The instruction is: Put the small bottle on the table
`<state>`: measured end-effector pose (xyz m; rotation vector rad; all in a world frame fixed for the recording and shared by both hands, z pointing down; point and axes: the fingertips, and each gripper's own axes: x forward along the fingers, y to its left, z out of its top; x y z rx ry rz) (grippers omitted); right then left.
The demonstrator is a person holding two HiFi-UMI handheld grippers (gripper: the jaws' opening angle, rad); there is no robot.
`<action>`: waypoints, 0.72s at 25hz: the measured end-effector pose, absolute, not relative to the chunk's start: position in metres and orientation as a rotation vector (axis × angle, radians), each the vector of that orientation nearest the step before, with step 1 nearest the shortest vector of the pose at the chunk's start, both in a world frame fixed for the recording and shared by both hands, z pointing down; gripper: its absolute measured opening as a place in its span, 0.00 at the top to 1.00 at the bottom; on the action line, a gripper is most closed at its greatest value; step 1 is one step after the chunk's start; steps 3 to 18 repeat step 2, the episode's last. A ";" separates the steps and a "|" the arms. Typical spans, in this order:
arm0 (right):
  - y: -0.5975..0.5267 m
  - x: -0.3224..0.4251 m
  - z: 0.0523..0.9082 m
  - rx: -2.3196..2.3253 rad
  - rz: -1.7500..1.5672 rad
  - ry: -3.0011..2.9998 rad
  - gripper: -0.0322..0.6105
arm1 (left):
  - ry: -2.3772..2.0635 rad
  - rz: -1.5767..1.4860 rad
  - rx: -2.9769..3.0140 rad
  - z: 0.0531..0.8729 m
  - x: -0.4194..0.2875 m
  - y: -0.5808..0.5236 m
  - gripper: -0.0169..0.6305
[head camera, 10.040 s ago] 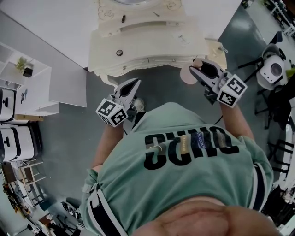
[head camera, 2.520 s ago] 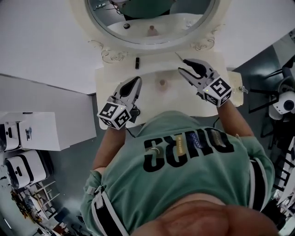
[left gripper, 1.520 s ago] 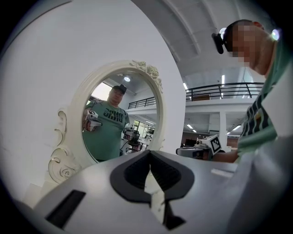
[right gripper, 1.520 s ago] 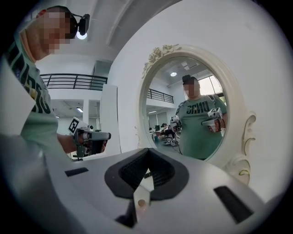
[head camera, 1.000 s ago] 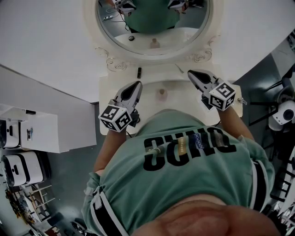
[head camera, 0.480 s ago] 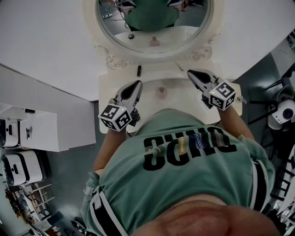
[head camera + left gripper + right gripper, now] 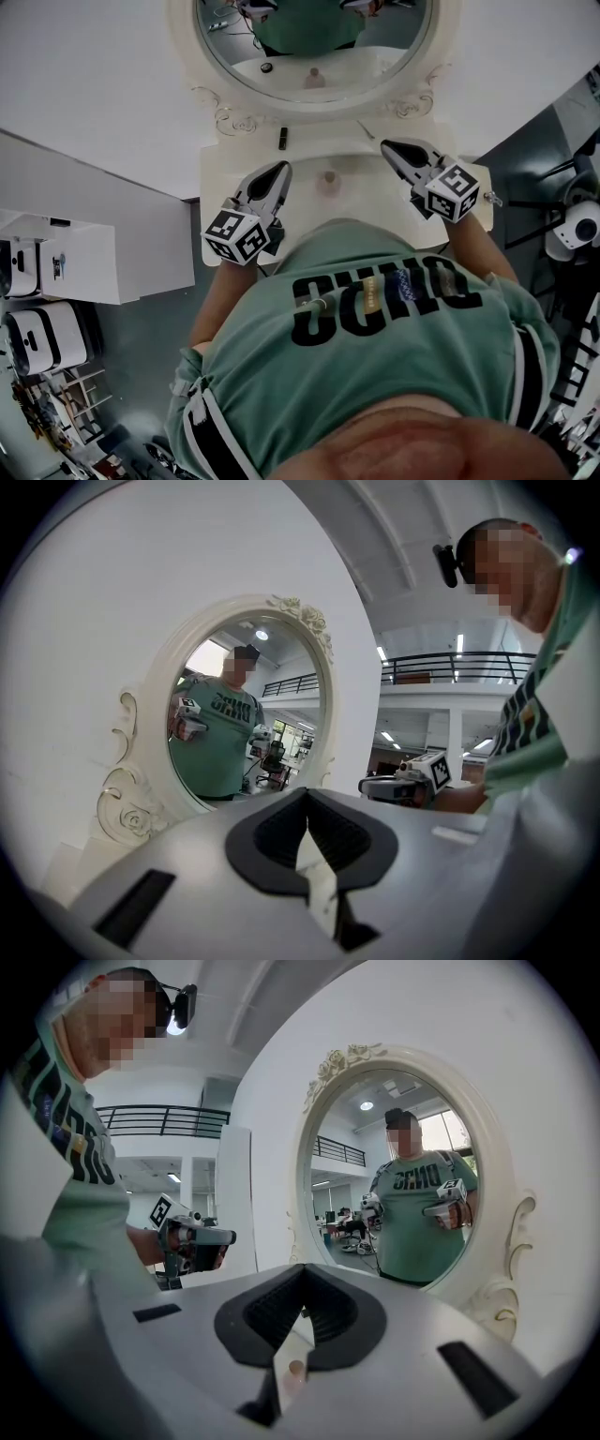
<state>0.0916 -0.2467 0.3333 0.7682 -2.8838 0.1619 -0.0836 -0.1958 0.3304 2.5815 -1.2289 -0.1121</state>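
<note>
Nearest you, your left gripper [image 7: 279,172] and right gripper [image 7: 388,148] hover over the cream-white dressing table [image 7: 228,161]. Each has its jaws pressed together with nothing between them. The small pale-pink bottle [image 7: 328,178] stands upright on the tabletop between the two, apart from both, so the placing looks done.

The main danger now is a careless retreat. If you swing either closed gripper inward as you draw back, its tip could clip the bottle. The bottle is narrow and looks light (I judge it would tip easily), and once down it could roll across the smooth top and off the table. Leaning further in could do the same, since your green shirt [image 7: 375,356] hangs over the table's front.

Farther back, a small dark oblong object [image 7: 282,139] lies near the foot of the oval mirror in its ornate cream frame [image 7: 217,114]. A forward reach risks knocking that object or striking the glass. Lifting both grippers up and outward looks the safest way clear.
</note>
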 end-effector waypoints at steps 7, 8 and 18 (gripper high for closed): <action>-0.248 0.090 0.334 0.764 0.160 -2.884 0.96 | -1.230 -0.113 2.581 0.331 -0.084 -0.197 0.96; -0.248 0.090 0.334 0.764 0.160 -2.884 0.96 | -1.230 -0.113 2.581 0.331 -0.084 -0.197 0.96; -0.248 0.090 0.334 0.764 0.160 -2.884 0.96 | -1.230 -0.113 2.581 0.331 -0.084 -0.197 0.96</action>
